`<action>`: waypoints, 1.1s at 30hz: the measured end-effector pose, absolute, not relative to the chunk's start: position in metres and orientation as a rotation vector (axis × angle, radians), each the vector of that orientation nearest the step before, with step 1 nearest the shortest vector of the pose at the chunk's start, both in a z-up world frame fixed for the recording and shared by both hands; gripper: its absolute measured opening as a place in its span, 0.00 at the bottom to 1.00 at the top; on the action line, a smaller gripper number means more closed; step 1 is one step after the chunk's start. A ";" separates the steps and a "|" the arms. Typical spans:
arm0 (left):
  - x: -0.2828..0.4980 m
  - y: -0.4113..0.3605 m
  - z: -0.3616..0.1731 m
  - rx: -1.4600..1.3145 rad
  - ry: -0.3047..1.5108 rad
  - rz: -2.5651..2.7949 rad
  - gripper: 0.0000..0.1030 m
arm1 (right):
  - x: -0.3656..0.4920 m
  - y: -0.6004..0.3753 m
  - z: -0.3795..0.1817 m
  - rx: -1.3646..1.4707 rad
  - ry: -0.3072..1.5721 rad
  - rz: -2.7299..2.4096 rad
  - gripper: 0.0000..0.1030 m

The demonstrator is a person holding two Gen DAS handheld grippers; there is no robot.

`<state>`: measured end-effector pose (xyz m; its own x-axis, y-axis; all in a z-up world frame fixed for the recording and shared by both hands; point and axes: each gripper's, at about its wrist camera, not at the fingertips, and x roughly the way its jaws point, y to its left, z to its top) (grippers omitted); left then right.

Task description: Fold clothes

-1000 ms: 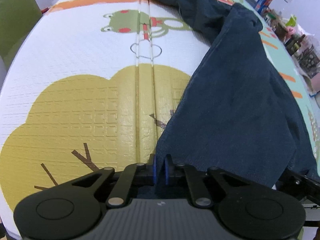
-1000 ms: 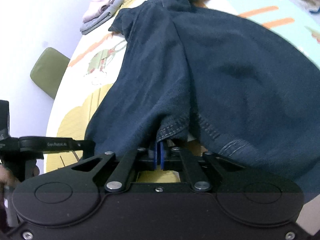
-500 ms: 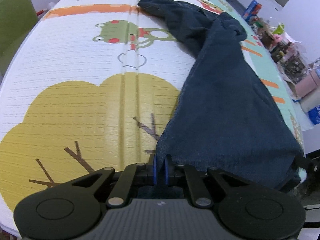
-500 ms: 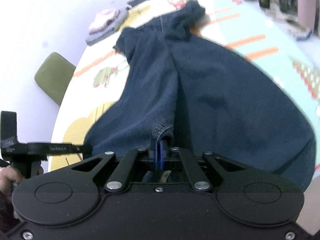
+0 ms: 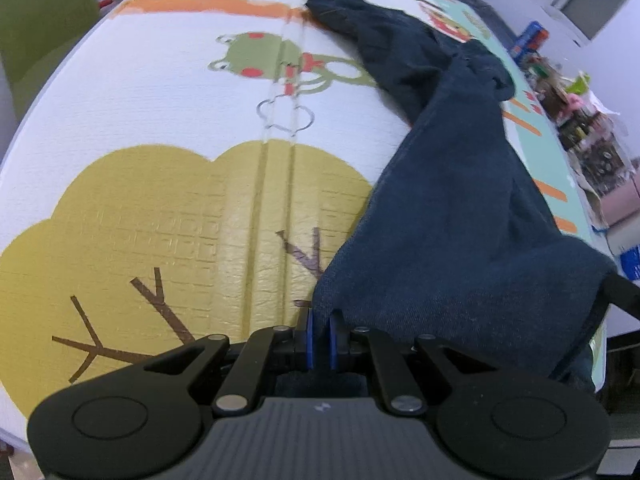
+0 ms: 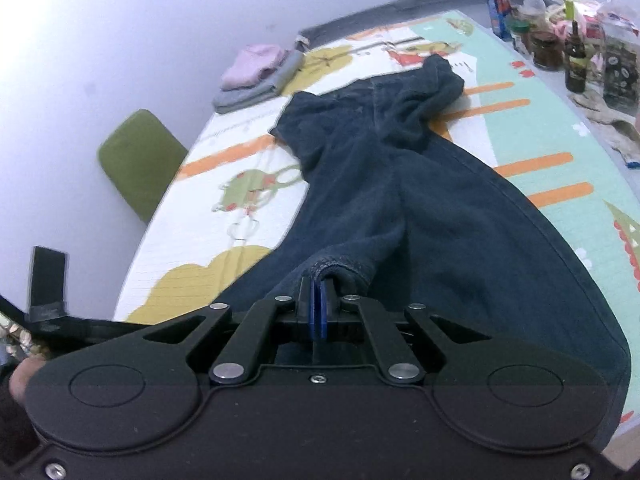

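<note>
Dark blue jeans stretch across the printed play mat, their far end lying flat near the frog picture. My left gripper is shut on the near left edge of the jeans, lifted off the mat. In the right wrist view the jeans run from the far waistband end toward me, and my right gripper is shut on a hemmed edge. The left gripper's body shows at that view's left side.
A folded stack of pink and grey clothes sits at the mat's far corner. A green chair stands beside the table on the left. Bottles, jars and boxes crowd the far right edge.
Both grippers have risen and pulled back with the near end of the jeans, so more of the garment and mat shows. The jeans hang more stretched between the two grips.
</note>
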<state>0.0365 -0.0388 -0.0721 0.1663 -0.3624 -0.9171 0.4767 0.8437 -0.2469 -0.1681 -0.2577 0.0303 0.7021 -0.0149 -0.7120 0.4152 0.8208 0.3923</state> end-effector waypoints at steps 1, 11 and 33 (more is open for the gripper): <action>0.037 -0.039 -0.075 0.110 1.275 -0.592 0.08 | -0.161 -0.260 0.023 0.565 0.777 -0.263 0.03; 0.041 -0.049 -0.101 0.161 1.296 -0.533 0.16 | -0.130 -0.278 -0.040 0.580 0.884 -0.372 0.11; -0.002 -0.009 -0.089 0.162 1.308 -0.597 0.45 | -0.190 -0.228 -0.028 0.459 0.922 -0.225 0.15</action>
